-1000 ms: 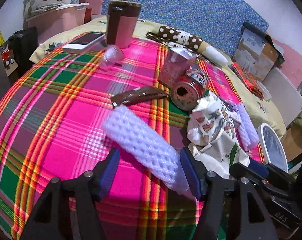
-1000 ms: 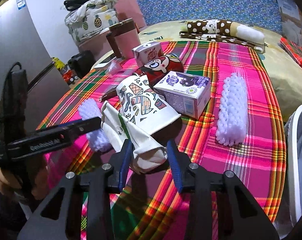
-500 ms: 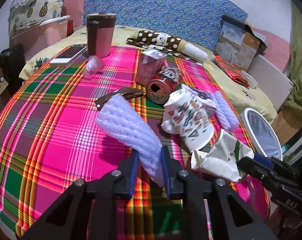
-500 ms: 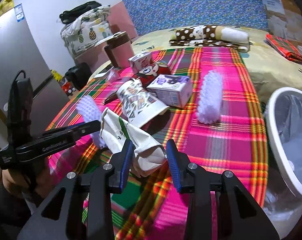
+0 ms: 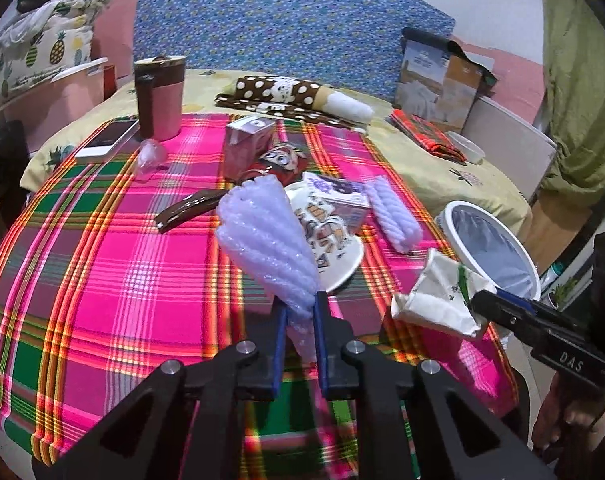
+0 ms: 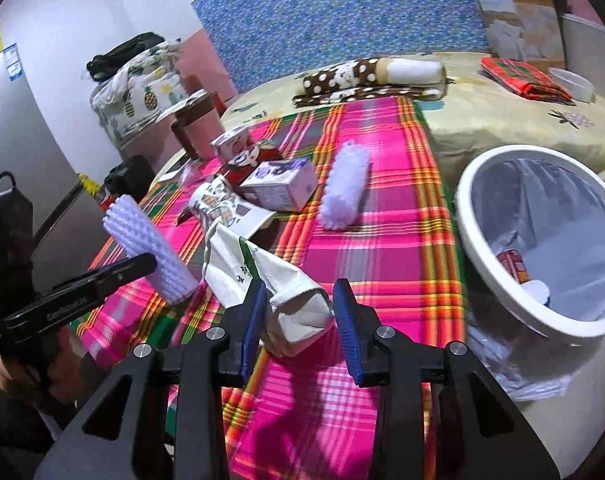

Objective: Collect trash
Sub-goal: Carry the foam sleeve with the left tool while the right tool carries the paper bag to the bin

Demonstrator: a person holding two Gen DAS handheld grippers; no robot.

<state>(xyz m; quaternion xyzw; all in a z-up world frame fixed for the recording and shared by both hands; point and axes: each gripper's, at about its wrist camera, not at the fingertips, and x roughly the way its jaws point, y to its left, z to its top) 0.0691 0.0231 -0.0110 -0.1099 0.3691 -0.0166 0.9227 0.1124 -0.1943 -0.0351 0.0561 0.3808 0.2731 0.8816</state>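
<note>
My left gripper (image 5: 298, 320) is shut on a white foam net sleeve (image 5: 266, 240) and holds it tilted above the plaid tablecloth (image 5: 102, 264); the sleeve also shows in the right wrist view (image 6: 150, 252). My right gripper (image 6: 300, 312) is shut on a crumpled white paper bag (image 6: 270, 280), lifted off the table, left of the white trash bin (image 6: 498, 296). The bag (image 5: 438, 300) and bin (image 5: 454, 216) show at the right of the left wrist view. On the table lie a patterned paper cup (image 5: 330, 240), a second foam sleeve (image 6: 344, 192), a small carton (image 6: 282, 188) and a red can (image 6: 254, 156).
A pink milk carton (image 5: 248, 144), a brown wrapper (image 5: 190, 208), a pink tumbler (image 5: 158, 96) and a phone (image 5: 108, 138) sit further back. A rolled dotted cloth (image 5: 294, 96) and a cardboard box (image 5: 438, 76) lie beyond. The bin holds some trash (image 6: 514, 268).
My left gripper closed on the foam sleeve and lifted it off the table. My right gripper carried the paper bag up and right, closer to the bin.
</note>
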